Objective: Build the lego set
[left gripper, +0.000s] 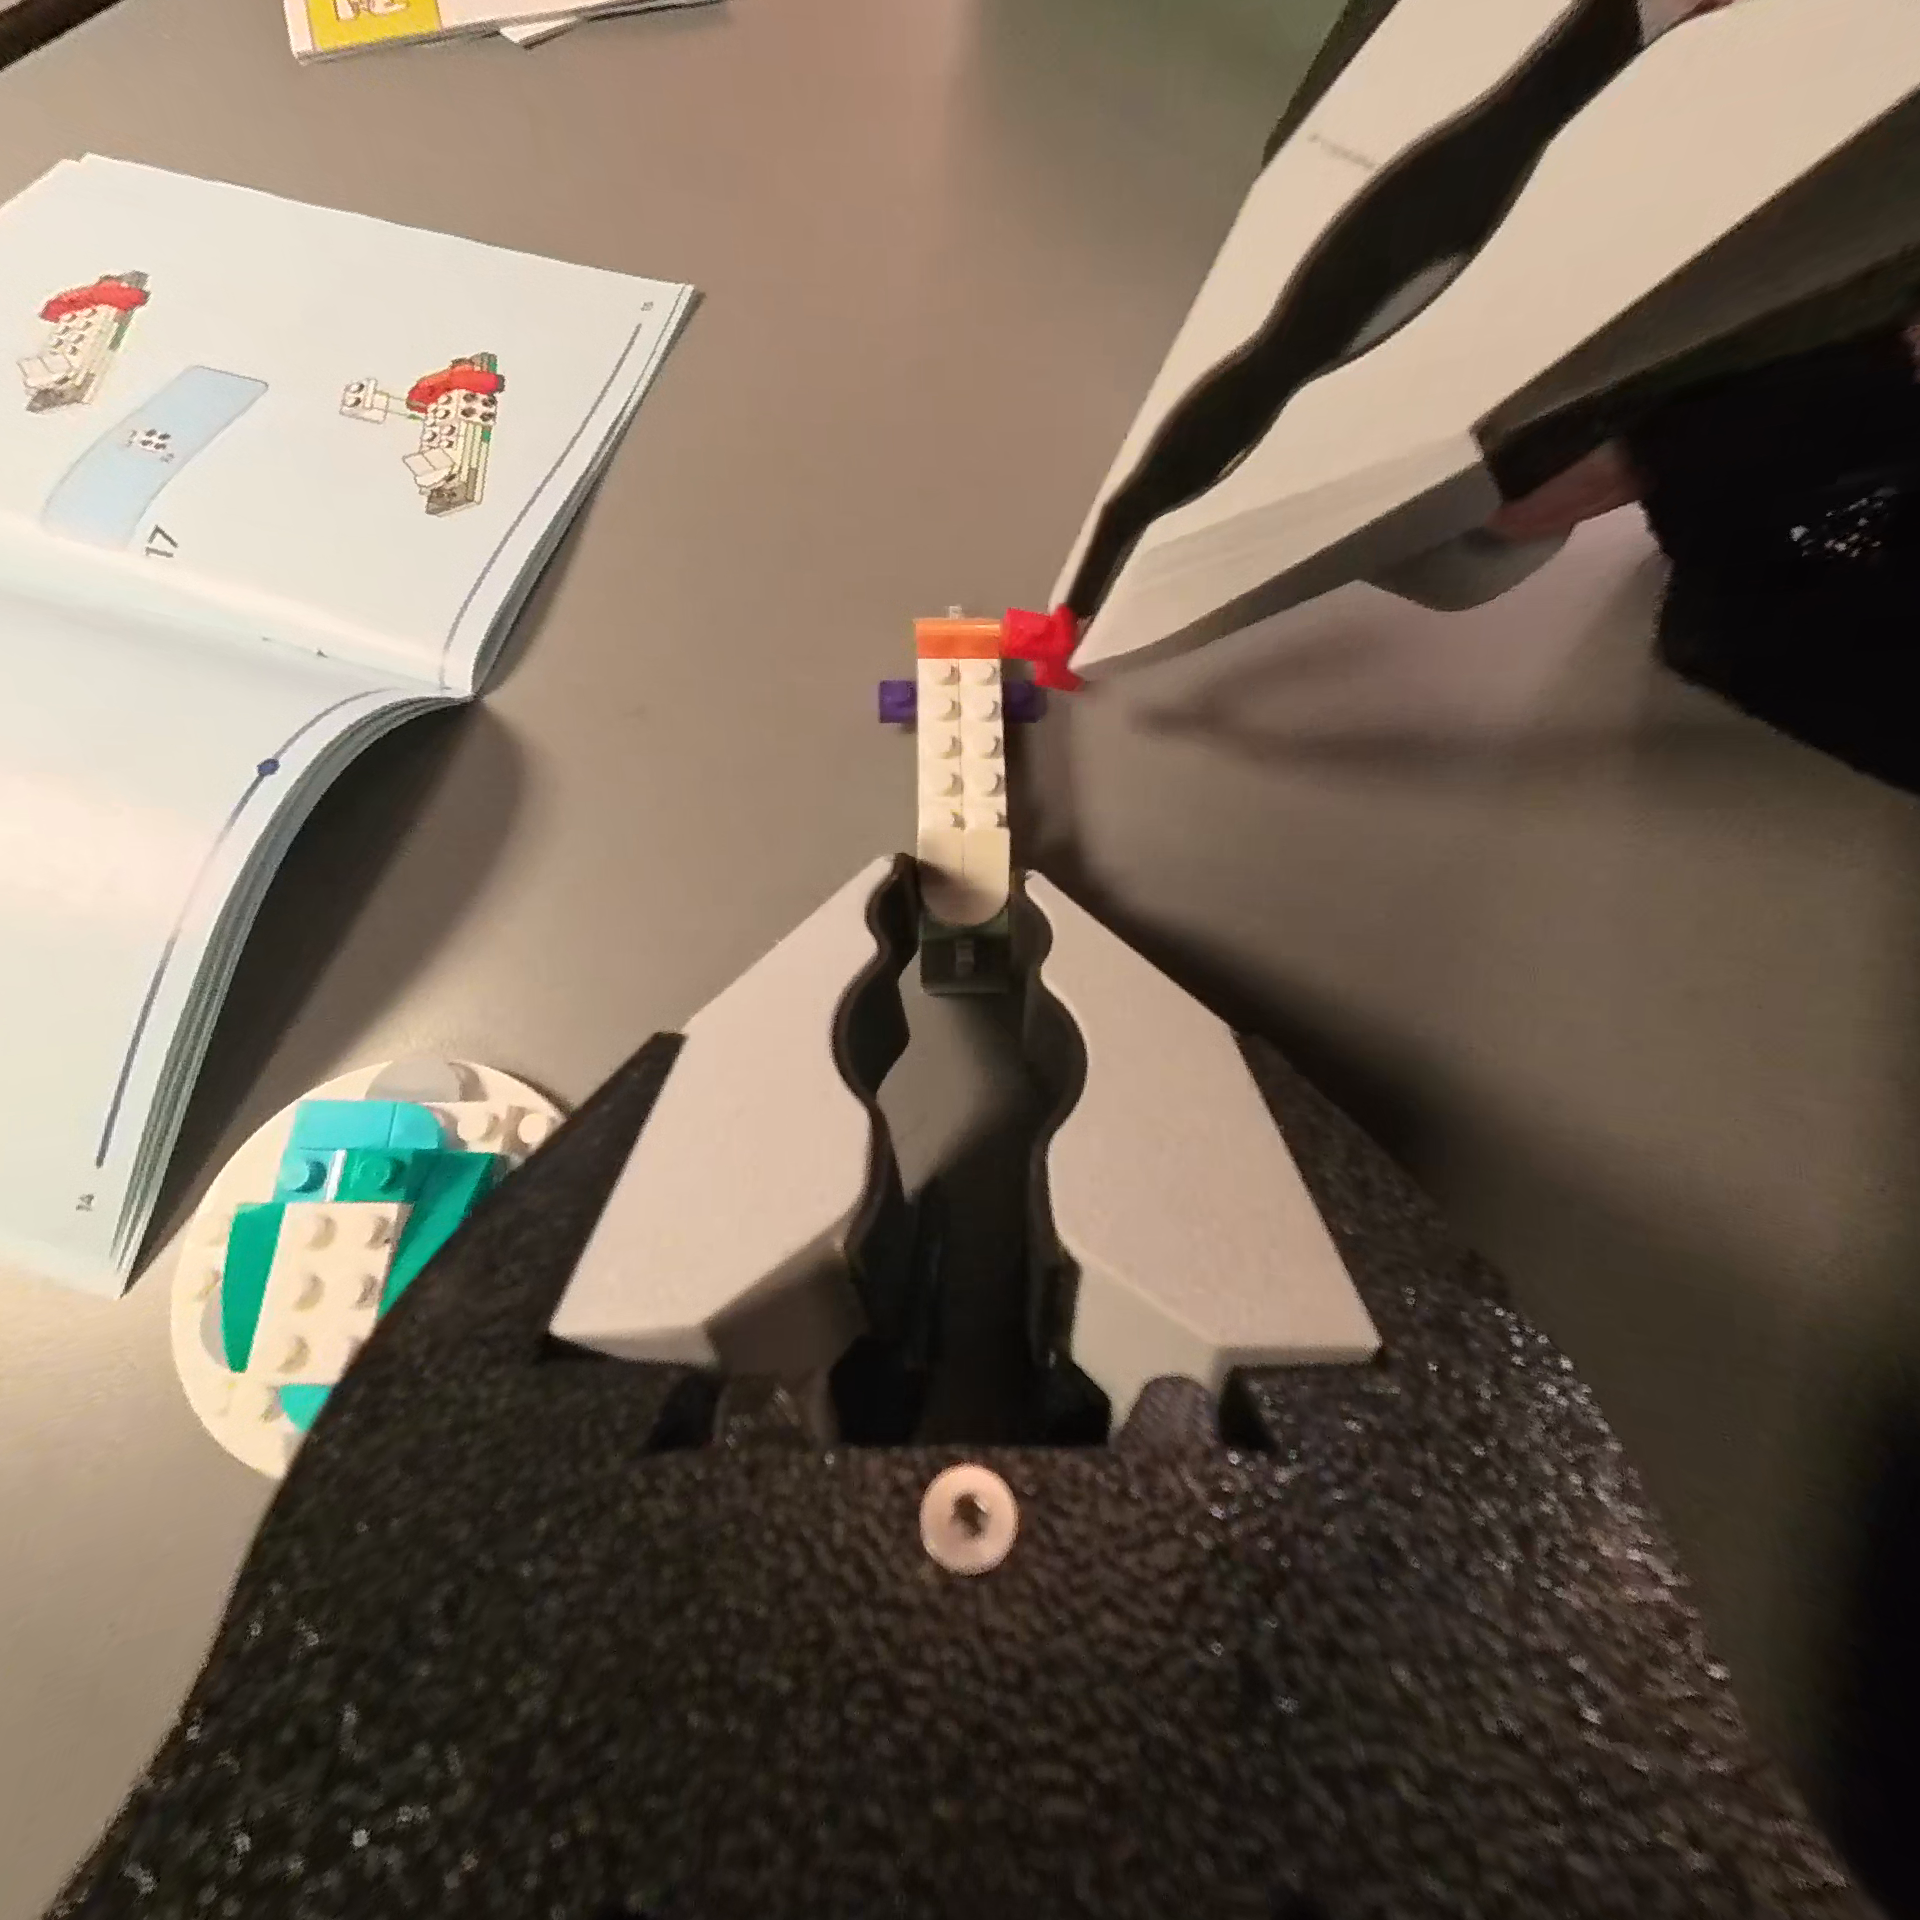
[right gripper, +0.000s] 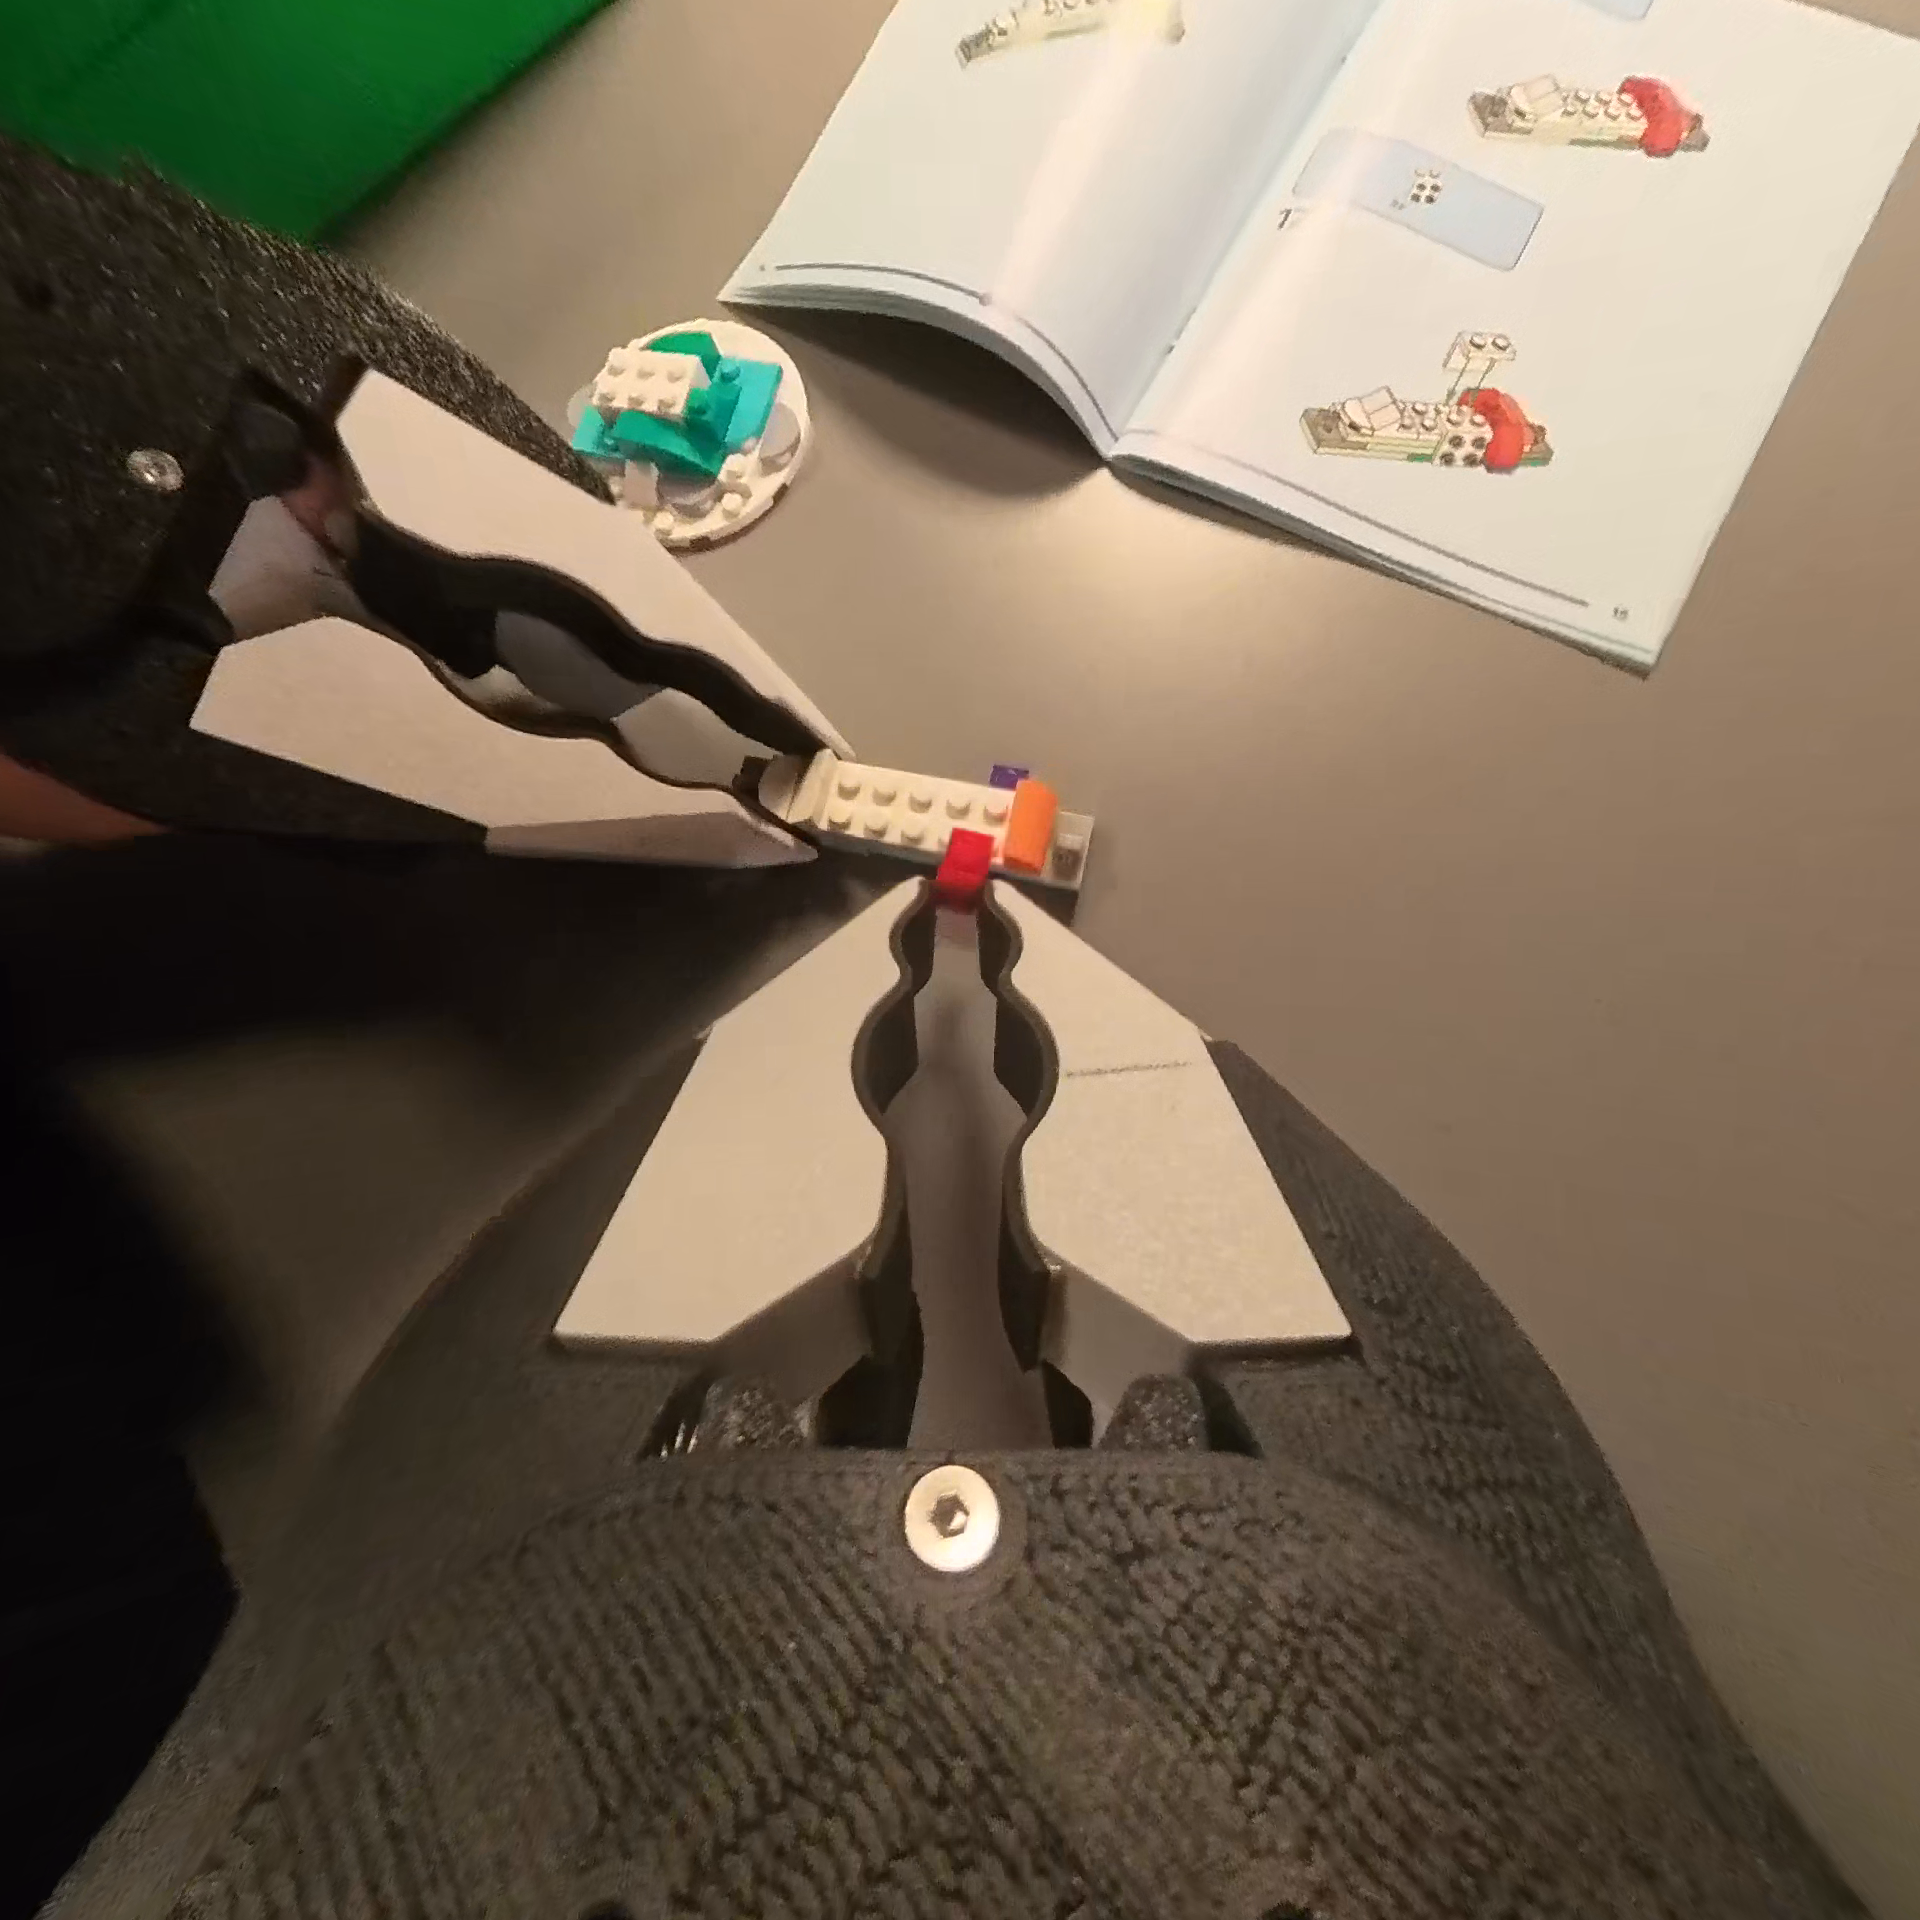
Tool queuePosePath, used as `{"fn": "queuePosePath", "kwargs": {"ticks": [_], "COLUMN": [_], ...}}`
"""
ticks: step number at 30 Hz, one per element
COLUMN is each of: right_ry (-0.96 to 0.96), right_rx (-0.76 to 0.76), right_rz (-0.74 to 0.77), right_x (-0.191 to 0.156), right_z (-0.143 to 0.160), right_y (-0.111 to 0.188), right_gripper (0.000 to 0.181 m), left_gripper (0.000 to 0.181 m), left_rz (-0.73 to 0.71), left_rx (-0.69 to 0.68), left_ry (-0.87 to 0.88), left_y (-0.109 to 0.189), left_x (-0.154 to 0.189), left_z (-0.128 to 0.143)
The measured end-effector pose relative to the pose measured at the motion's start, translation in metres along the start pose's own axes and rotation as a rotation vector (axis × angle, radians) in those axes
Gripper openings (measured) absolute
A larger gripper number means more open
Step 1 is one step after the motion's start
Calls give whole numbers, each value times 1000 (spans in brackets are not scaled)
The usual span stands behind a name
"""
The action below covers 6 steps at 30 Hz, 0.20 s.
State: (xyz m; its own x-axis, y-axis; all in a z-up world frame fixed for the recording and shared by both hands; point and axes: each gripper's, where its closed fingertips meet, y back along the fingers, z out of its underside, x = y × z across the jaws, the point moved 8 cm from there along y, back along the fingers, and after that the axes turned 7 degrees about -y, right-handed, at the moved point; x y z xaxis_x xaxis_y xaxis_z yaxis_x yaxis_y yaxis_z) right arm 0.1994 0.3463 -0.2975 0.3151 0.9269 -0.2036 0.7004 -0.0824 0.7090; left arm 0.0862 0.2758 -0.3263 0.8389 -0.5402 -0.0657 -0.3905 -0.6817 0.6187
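A long white lego build with an orange piece at its far end and purple bits at its sides lies on the grey table. My left gripper is shut on its near, dark end. The build also shows in the right wrist view. My right gripper is shut on a small red piece and holds it against the build's side next to the orange piece. In the left wrist view the red piece sits at the right gripper's tips.
An open instruction booklet lies to the left; it also shows in the right wrist view. A round white plate with a teal and white lego build sits near it, and in the right wrist view. A green object is at the far corner.
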Motion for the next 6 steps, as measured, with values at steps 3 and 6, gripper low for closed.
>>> {"fn": "queuePosePath", "kwargs": {"ticks": [3,6], "right_ry": [-5,-3], "right_rx": [0,-5], "right_rz": [15,38], "right_x": [-2,-3], "right_z": [-1,-1], "right_y": [-3,-6], "right_gripper": [6,6], "left_gripper": [15,15], "left_rz": [0,-4], "left_rx": [-2,-6], "left_ry": [5,-3], "left_y": [0,0], "left_x": [0,2], "left_z": [0,0]}}
